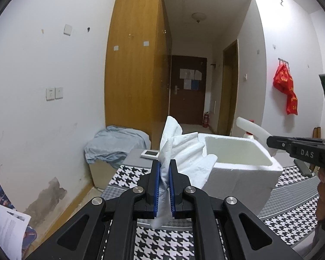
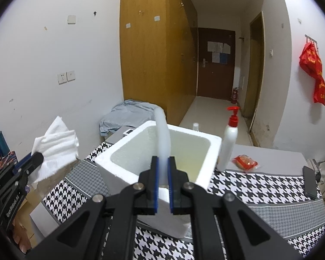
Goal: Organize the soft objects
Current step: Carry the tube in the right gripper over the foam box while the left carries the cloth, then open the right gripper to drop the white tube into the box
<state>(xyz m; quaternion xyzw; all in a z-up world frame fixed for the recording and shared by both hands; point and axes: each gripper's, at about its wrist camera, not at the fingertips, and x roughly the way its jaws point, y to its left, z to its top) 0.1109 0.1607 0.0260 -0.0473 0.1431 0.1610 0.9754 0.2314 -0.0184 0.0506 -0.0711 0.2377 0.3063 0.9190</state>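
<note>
My left gripper (image 1: pixel 164 162) is shut on a crumpled white paper towel (image 1: pixel 184 149), which sticks up and fans out to the right beside the white foam box (image 1: pixel 238 173). In the right wrist view the same towel (image 2: pixel 56 145) hangs in that gripper (image 2: pixel 38 158), left of the box. My right gripper (image 2: pixel 162 159) is shut on a bent white foam strip (image 2: pixel 162 130), which rises over the near rim of the foam box (image 2: pixel 123 171). The strip (image 1: pixel 252 127) also shows past the box's far right corner in the left wrist view. The box looks empty inside.
The box stands on a black-and-white houndstooth cloth (image 2: pixel 260 188). A white pump bottle with a red top (image 2: pixel 228 143), a red packet (image 2: pixel 244 162) and a dark phone (image 2: pixel 309 182) lie to its right. A blue cloth (image 1: pixel 117 145) covers a low cabinet by the wardrobe.
</note>
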